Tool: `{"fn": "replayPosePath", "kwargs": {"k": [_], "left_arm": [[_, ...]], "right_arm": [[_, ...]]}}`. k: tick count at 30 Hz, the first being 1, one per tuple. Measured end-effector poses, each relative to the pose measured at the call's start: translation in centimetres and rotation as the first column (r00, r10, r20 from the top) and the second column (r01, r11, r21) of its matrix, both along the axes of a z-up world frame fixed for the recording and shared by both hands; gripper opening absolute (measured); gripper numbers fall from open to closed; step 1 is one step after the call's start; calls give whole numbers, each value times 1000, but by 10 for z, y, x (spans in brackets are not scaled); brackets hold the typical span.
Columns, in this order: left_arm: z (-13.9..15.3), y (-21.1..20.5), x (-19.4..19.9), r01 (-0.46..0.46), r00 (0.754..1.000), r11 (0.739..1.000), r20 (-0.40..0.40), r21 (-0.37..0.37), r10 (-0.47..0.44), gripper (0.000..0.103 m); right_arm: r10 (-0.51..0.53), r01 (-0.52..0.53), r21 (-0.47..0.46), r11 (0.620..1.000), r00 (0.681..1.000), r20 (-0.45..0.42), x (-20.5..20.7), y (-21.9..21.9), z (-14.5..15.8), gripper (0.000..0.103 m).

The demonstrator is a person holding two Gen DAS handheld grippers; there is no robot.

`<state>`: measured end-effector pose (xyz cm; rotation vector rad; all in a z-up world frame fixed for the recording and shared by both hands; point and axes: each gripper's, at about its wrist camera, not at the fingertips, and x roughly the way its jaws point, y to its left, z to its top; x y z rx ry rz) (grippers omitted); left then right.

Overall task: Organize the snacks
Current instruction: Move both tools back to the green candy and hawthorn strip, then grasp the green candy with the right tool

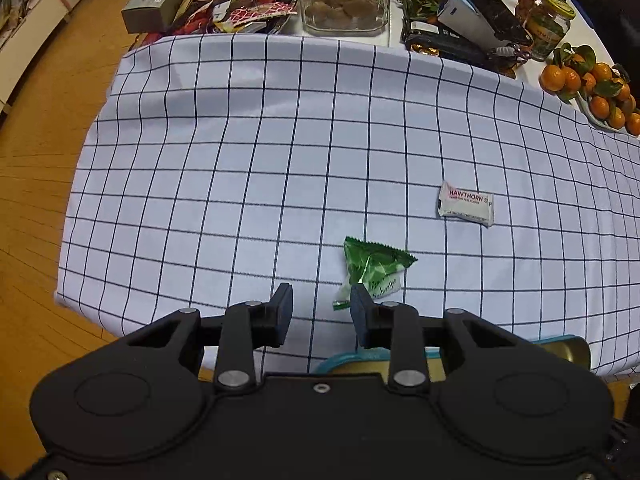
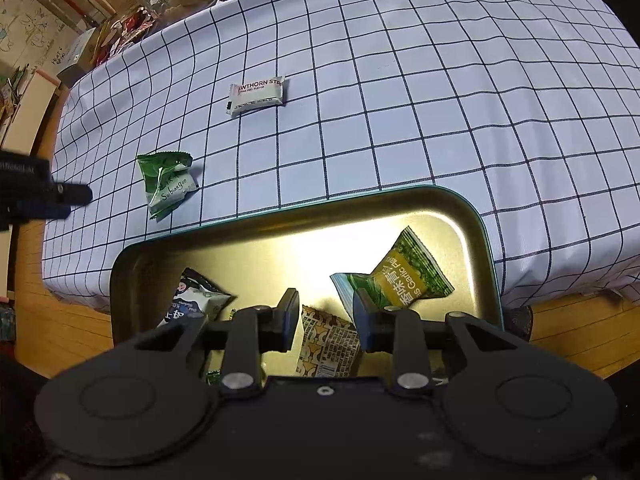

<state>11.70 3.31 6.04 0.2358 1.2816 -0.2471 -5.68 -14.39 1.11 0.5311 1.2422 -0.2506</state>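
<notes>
Checked cloth (image 1: 280, 140) covers table. Tin tray (image 2: 472, 216) at near edge w/ approx three snack packs, e.g. garlic pea pack (image 2: 404, 276). Right claw (image 2: 326, 316) over tray, released, empty. Left claw (image 1: 322, 312) released, empty, just beside green packet (image 1: 372, 266). White hawthorn bar (image 1: 466, 204) farther right.

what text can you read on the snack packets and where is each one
"HAWTHORN S": white packet on the checked cloth.
"Subianguo": green packet on the cloth.
"s Garlic": green-and-yellow packet in the tin tray.
Other packets in the tray and the jar labels: too small or blurred.
</notes>
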Motion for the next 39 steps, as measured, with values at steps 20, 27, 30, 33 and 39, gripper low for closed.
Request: {"fn": "replayPosePath", "kwargs": {"k": [20, 27, 30, 33, 39], "left_arm": [[11, 23, 53, -78, 996, 993, -40, -91, 75, 41], [16, 41, 58, -128, 991, 980, -63, -155, 119, 41], [19, 46, 60, -146, 989, 976, -51, -162, 140, 41], [22, 51, 61, -163, 987, 971, -44, -173, 157, 41], [23, 58, 63, -185, 983, 962, -52, -202, 178, 41]], "right_arm": [[68, -64, -84, 994, 996, 50, 92, 62, 16, 43], [92, -87, -103, 991, 994, 53, 138, 101, 4, 45], [72, -68, -97, 993, 996, 44, 150, 110, -1, 49], [55, -53, -99, 994, 998, 17, 161, 117, -10, 49], [59, -65, -139, 988, 997, -48, 174, 129, -32, 49]]}}
